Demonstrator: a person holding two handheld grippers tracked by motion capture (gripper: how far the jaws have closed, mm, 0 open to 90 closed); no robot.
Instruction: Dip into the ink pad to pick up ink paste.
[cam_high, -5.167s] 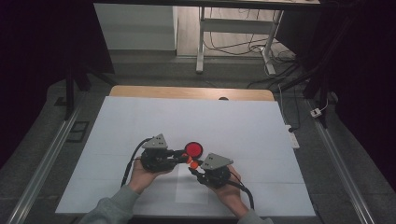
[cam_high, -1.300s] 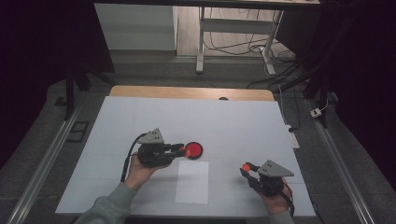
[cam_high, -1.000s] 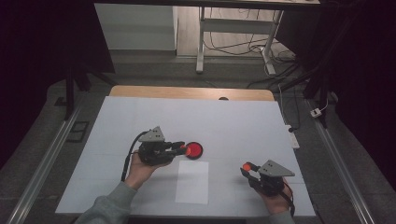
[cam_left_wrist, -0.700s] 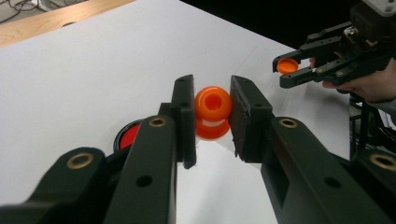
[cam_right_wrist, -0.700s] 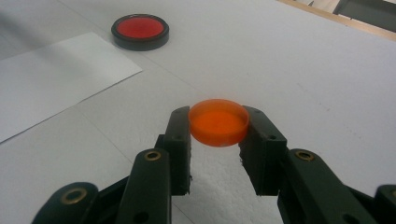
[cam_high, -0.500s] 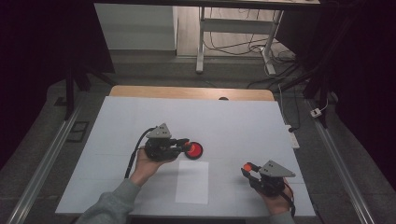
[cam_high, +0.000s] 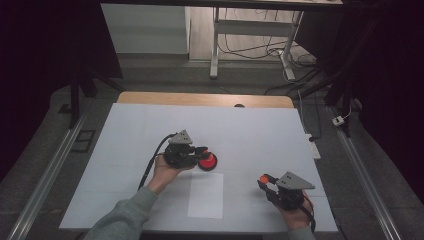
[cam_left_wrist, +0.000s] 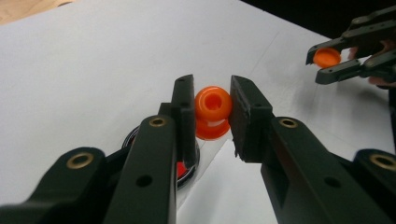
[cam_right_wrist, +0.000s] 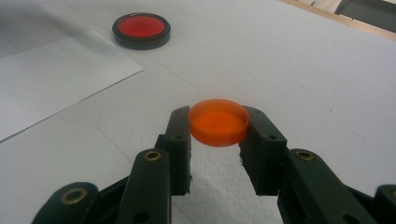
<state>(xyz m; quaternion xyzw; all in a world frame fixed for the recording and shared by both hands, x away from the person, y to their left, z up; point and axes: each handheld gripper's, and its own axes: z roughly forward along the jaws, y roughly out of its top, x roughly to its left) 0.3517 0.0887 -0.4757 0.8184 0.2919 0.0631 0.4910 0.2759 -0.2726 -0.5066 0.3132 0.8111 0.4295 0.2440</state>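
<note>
In the left gripper view, my left gripper (cam_left_wrist: 211, 91) is shut on a small orange knob-like piece (cam_left_wrist: 213, 108) with a round hole in its top. It holds the piece just above a black-rimmed red disc (cam_left_wrist: 185, 167) that lies on the white table. The high view puts this gripper (cam_high: 202, 150) at the table's middle, over the edge of the disc (cam_high: 207, 162). My right gripper (cam_right_wrist: 217, 115) is shut on a flat orange cap (cam_right_wrist: 218, 122), held level. It stays near the front right (cam_high: 265, 181), apart from the disc (cam_right_wrist: 141, 29).
A white sheet of paper (cam_high: 205, 195) lies flat in front of the disc. The white table top (cam_high: 125, 140) ends in a wooden strip (cam_high: 200, 99) at the far side. A power strip (cam_high: 312, 145) lies beside the right edge.
My left gripper has moved a little to the right with the orange piece, over the red disc. The disc and the right gripper have stayed in place.
</note>
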